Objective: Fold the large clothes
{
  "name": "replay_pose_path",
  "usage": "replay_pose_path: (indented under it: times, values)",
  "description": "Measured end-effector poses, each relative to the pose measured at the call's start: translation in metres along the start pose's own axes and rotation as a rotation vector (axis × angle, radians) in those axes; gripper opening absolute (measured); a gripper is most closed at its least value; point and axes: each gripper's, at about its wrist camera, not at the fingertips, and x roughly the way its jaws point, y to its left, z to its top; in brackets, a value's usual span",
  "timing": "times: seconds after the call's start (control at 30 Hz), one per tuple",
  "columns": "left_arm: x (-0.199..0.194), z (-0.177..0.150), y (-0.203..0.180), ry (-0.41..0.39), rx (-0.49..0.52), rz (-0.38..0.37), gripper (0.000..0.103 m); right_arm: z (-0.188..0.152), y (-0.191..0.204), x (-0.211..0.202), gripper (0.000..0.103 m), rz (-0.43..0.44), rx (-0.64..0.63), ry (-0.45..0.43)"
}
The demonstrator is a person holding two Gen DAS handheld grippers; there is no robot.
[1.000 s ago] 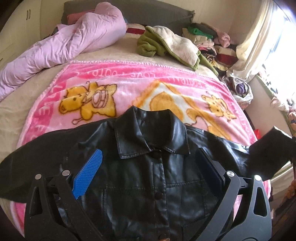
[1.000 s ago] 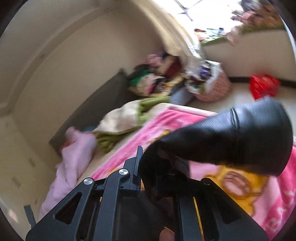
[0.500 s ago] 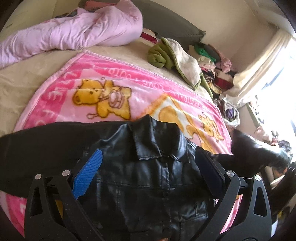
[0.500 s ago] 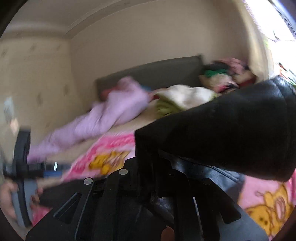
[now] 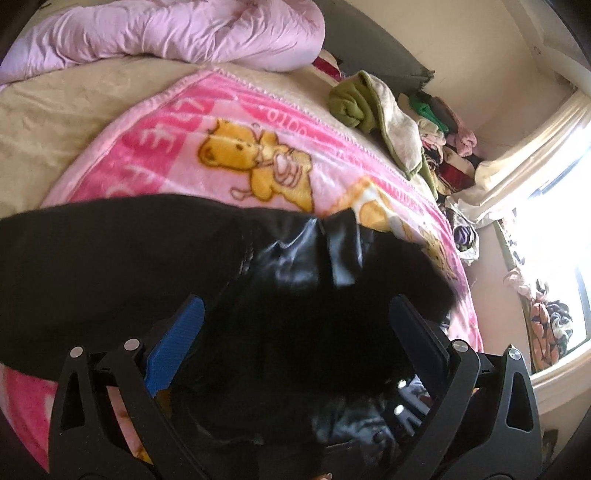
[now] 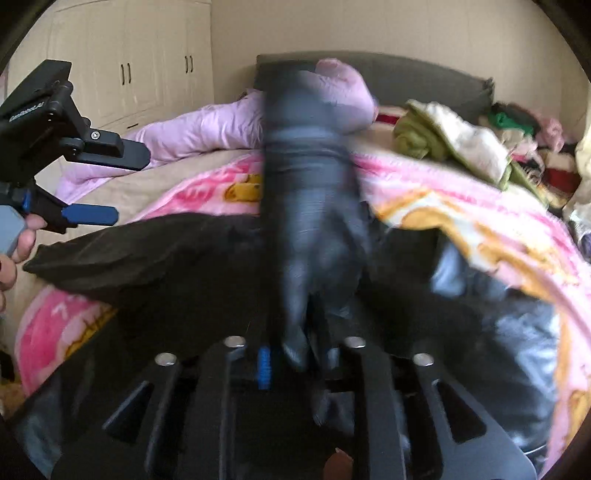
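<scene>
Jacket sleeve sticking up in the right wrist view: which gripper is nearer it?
Right. The sleeve rises from between the right gripper, whose jaws are opening. The left gripper hangs open off to the side, clear of that sleeve.

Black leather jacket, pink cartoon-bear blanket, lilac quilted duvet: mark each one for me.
Black leather jacket (image 5: 314,254): left wrist view, on its shiny collar.
Pink cartoon-bear blanket (image 5: 155,147): left wrist view, on a bare lettered stripe.
Lilac quilted duvet (image 5: 177,29): left wrist view, on its bunched middle.
</scene>
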Motion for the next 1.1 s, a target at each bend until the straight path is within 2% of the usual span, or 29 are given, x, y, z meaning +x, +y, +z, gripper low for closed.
replay_pose_path:
  times: [0.03,0.07,0.13,0.17,0.27,0.37,0.57,0.63,0.67,0.7,0.73,0.77,0.83,0.9,1.1]
  values:
    - [0.002,-0.002,0.002,0.003,0.001,0.005,0.094,-0.002,0.004,0.004,0.058,0.007,0.006,0.015]
    - [0.004,-0.004,0.005,0.012,-0.002,0.007,0.094,-0.006,0.006,0.006,0.063,0.02,0.011,0.031]
    - [0.007,-0.008,0.009,0.025,-0.014,-0.03,0.094,-0.008,0.012,0.01,0.087,0.017,-0.002,0.076]
    - [0.008,-0.01,0.01,0.034,-0.021,-0.048,0.094,-0.014,0.017,0.01,0.091,0.016,-0.009,0.083]
    - [0.004,-0.016,0.01,0.016,-0.009,-0.072,0.094,-0.029,0.019,-0.011,0.096,0.06,-0.032,0.08]
    - [0.013,-0.023,0.006,0.054,-0.002,-0.085,0.094,-0.038,0.008,-0.039,0.098,0.098,0.004,0.051]
    - [0.054,-0.043,-0.003,0.163,0.014,-0.04,0.094,-0.046,-0.031,-0.079,0.099,0.029,0.093,0.005]
    - [0.063,-0.047,-0.007,0.159,0.021,-0.04,0.082,-0.049,-0.043,-0.087,0.099,-0.003,0.119,-0.001]
    - [0.065,-0.047,-0.008,0.154,0.027,-0.044,0.061,-0.052,-0.05,-0.09,0.099,-0.021,0.134,0.0]
    - [0.066,-0.047,-0.009,0.147,0.035,-0.035,0.046,-0.054,-0.055,-0.091,0.099,-0.028,0.144,0.001]
    - [0.067,-0.048,-0.013,0.131,0.062,-0.004,0.038,-0.057,-0.061,-0.093,0.099,-0.037,0.156,0.002]
    - [0.066,-0.048,-0.016,0.117,0.082,0.004,0.019,-0.06,-0.068,-0.096,0.099,-0.054,0.17,0.006]
    - [0.061,-0.047,-0.021,0.093,0.108,-0.01,0.013,-0.066,-0.081,-0.1,0.099,-0.072,0.191,0.008]
    - [0.045,-0.046,-0.033,0.054,0.14,-0.062,0.004,-0.071,-0.094,-0.106,0.099,-0.093,0.22,0.001]
    - [-0.021,-0.037,-0.082,-0.107,0.268,-0.172,0.003,-0.069,-0.131,-0.128,0.098,-0.147,0.322,-0.063]
